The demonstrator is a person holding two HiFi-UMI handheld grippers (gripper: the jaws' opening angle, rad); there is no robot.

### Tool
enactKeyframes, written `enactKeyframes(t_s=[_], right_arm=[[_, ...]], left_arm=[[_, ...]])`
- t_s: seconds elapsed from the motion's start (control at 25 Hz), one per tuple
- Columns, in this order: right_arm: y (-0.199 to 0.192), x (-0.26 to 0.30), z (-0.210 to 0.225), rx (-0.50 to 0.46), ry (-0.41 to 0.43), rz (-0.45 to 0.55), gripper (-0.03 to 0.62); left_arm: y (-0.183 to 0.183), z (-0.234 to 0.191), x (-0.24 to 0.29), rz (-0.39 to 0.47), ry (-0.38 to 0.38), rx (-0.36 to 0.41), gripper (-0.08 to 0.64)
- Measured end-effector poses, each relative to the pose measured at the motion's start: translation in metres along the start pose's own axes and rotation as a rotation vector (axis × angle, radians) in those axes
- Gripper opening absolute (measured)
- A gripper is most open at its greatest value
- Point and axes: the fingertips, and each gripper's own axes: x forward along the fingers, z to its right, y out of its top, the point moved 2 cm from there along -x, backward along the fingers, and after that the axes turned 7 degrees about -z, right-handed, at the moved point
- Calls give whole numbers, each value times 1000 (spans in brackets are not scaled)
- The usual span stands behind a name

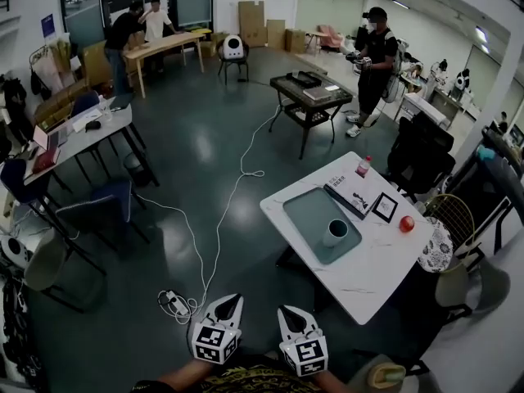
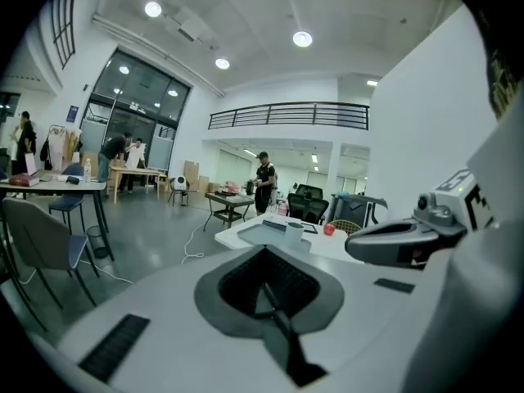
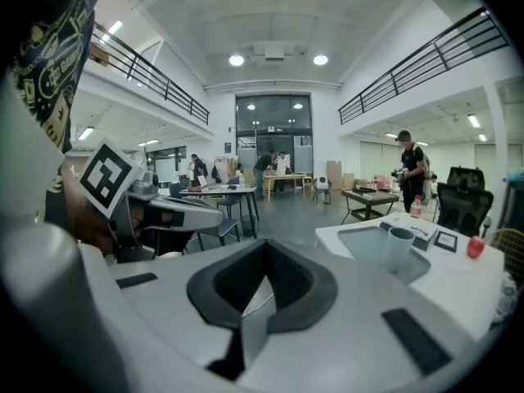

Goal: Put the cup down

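The left gripper has its jaws brought together along one dark seam, with nothing between them. The right gripper reads the same: jaws closed and empty. In the head view I see both grippers side by side at the bottom edge, close to my body. Their tips point out over the dark floor, short of the table.

The cup stands upright on a grey-green tray, toward the tray end nearer me. The tray lies flat on the white table. The cup touches neither gripper and is well apart from both.

- Left gripper view: the cup shows small, just above the jaw tips, and the right gripper shows at the right.
- Right gripper view: the cup shows to the right of the jaws, and the left gripper shows at the left.

Other items on the table:
- a book just beyond the tray;
- a small dark frame beside the book;
- a red round object near the right edge;
- a pink bottle at the far corner.

A white cable runs across the floor to a power strip left of the grippers. A person in dark clothing stands farther back.
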Motion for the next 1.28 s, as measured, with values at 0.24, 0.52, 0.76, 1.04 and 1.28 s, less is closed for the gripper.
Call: enactKeyframes(t_s=[0.24, 0.52, 0.76, 1.04, 1.28], right_arm=[[-46, -15, -7, 11, 63, -33, 6], [-80, -33, -9, -3, 84, -35, 5], [-76, -51, -2, 0, 55, -42, 5], [-70, -52, 2, -8, 58, -27, 5], [-69, -51, 8, -10, 45, -20, 5]], left_arm=[[-35, 36, -11, -45, 22, 22, 11], [-62, 62, -3, -67, 11, 14, 10], [-58, 82, -7, -50, -22, 46, 11], [-52, 86, -7, -38, -15, 62, 11], [-49, 86, -6, -28, -18, 67, 11]])
